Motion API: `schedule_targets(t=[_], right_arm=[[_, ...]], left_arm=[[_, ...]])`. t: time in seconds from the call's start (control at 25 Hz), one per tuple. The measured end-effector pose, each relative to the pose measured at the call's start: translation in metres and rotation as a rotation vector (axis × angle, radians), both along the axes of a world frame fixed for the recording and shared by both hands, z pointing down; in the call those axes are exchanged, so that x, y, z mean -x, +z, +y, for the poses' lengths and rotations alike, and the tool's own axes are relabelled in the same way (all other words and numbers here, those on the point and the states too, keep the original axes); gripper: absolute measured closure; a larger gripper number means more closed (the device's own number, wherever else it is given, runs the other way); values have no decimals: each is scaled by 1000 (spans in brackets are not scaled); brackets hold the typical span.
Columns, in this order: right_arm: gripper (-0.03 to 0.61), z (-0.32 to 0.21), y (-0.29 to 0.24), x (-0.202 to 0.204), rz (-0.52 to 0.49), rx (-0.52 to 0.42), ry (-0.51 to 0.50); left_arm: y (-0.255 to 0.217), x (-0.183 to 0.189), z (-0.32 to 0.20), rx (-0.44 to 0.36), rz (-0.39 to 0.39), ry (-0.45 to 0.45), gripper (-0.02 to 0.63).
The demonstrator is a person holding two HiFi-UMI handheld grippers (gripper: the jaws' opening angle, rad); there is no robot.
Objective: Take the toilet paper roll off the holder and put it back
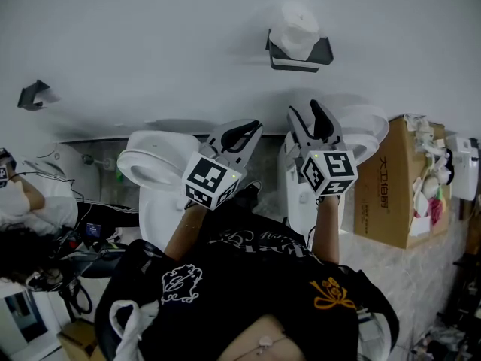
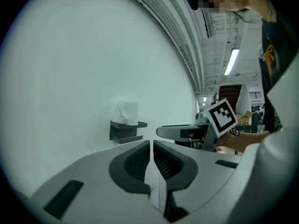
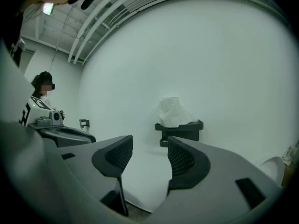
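R gripper (image 3: pixel 149 154) open; roll (image 3: pixel 170 111) on holder (image 3: pixel 187 127).

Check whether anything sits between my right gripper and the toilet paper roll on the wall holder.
Nothing visible does. The right gripper has its jaws apart and empty, aimed toward the toilet paper roll in its holder, with only bare white wall showing around them.

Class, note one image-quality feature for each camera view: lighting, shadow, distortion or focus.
Head view: flat, even light, the holder casting a faint shadow. Left gripper view: fisheye, black corners, bright ceiling lamp. Right gripper view: fisheye curving the ceiling pipes.
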State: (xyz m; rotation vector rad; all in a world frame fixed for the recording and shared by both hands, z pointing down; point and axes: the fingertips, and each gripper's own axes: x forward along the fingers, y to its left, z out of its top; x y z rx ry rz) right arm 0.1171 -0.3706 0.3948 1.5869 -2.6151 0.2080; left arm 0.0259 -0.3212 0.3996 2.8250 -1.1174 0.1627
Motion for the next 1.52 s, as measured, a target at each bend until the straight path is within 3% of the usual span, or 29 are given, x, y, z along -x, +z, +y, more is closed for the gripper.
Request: schedule_targets(t=[0.52, 0.84, 1.0, 1.36, 1.52], right_arm=[[392, 143, 29, 6, -30, 66, 7], [486, 215, 36, 18, -36, 68, 18], [521, 238, 37, 17, -35, 64, 36], [535, 258, 35, 15, -72, 51, 96], [537, 266, 44, 2, -101, 76, 166]], left_arm=[[7, -3, 117, -2, 2, 26, 578], [10, 2, 177, -5, -15, 46, 578], [7, 0, 199, -15, -25, 54, 578], [4, 0, 227, -19, -45, 85, 578], [10, -7, 237, -9, -60, 118, 578]])
